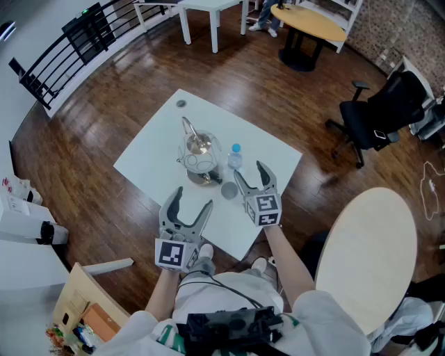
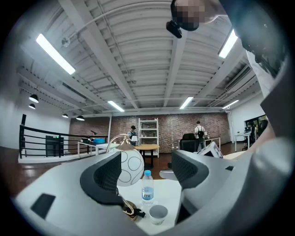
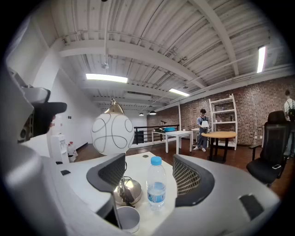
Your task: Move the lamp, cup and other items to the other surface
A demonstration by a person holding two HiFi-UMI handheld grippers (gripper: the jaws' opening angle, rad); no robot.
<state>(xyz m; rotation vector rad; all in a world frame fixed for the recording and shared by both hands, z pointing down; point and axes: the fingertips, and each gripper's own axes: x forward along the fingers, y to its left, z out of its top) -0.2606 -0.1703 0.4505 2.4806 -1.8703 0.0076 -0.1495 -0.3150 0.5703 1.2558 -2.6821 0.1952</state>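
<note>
On the white square table (image 1: 160, 139) a lamp (image 1: 198, 156) with a white globe and brass base stands near the middle. A clear water bottle (image 1: 235, 158) with a blue cap is just right of it, and a small grey cup (image 1: 229, 189) sits in front. My left gripper (image 1: 192, 199) hovers open over the table's near part, short of the lamp base. My right gripper (image 1: 250, 172) is open too, its tips just short of the bottle and cup. In the right gripper view the bottle (image 3: 156, 189) stands ahead between the jaws, untouched, with the cup (image 3: 128, 219) low left.
A round beige table (image 1: 368, 250) stands to my right. A black office chair (image 1: 386, 104) is beyond it. Another white table (image 1: 208, 7) and a round wooden table (image 1: 309, 24) stand far off. A black railing (image 1: 62, 49) runs at the left. A small dark disc (image 1: 181, 103) lies at the table's far corner.
</note>
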